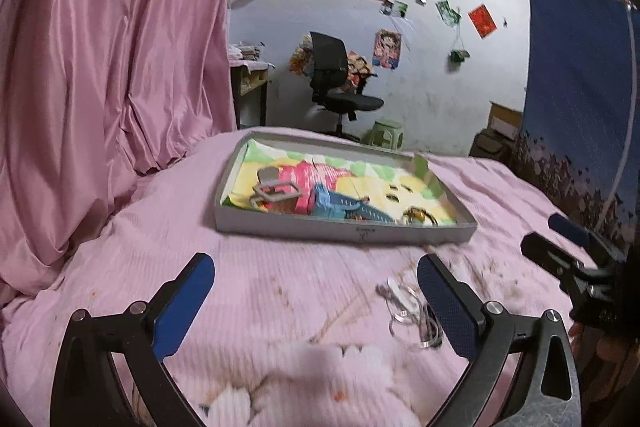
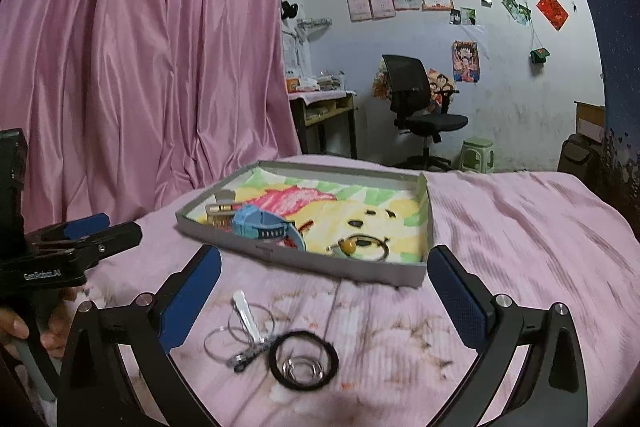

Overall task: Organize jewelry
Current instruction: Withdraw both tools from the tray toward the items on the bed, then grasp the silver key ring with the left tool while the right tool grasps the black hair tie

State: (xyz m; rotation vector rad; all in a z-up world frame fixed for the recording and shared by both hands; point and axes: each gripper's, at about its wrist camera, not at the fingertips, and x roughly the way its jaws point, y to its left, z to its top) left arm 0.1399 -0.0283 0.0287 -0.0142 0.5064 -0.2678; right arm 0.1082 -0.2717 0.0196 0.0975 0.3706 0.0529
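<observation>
A shallow grey tray lined with a cartoon cloth lies on the pink bed. It holds a blue piece, metal buckles and a gold-beaded hoop. Loose on the bedspread in front of the tray are thin wire hoops, a white clip and a black band around a clear ring. My right gripper is open above this pile, touching nothing. My left gripper is open over bare bedspread, with the hoops by its right finger. Each gripper also shows from the side in the other wrist view.
A pink curtain hangs along the bed's left side and a blue cloth on the right. Beyond the bed are a black office chair, a green stool and a desk. A hand holds the left gripper's handle.
</observation>
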